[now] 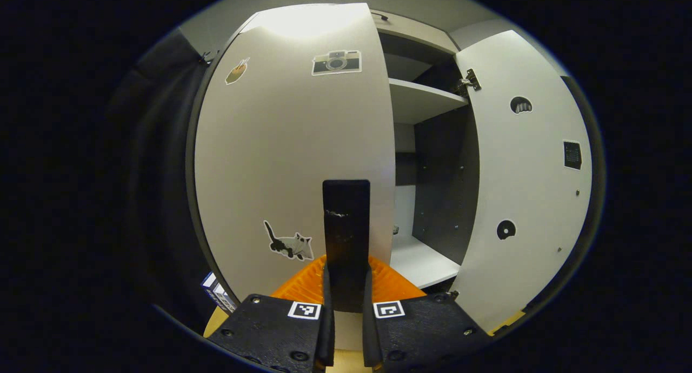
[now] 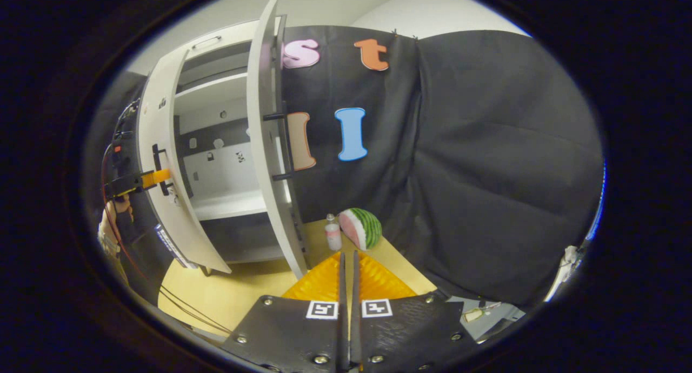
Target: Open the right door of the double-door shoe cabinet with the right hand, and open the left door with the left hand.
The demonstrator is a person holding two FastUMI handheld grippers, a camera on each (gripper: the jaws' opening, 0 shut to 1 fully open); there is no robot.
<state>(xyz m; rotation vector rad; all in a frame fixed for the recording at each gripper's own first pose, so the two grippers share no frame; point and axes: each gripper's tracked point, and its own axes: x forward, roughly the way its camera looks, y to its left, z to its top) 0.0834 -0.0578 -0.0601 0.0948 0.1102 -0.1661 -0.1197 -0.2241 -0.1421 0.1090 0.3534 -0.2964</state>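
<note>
The white left door [image 1: 292,146] of the shoe cabinet stands partly swung out, carrying a camera sticker and a cat sticker. Its black bar handle [image 1: 346,211] runs down between the fingers of my left gripper [image 1: 346,260], which is shut on it. The right door [image 1: 519,173] is swung wide, and white shelves [image 1: 419,100] show between the doors. In the right gripper view my right gripper [image 2: 347,254] is shut on nothing, low over the wooden table. From there the right door [image 2: 265,146] is seen edge-on, and the left gripper [image 2: 138,181] holds the left door's [image 2: 162,200] handle.
A watermelon slice [image 2: 361,228] and a small bottle [image 2: 333,234] stand on the wooden table [image 2: 238,292] by the right door's foot. A hand [image 2: 116,211] with cables holds the left gripper. Black cloth [image 2: 486,173] walls the right side.
</note>
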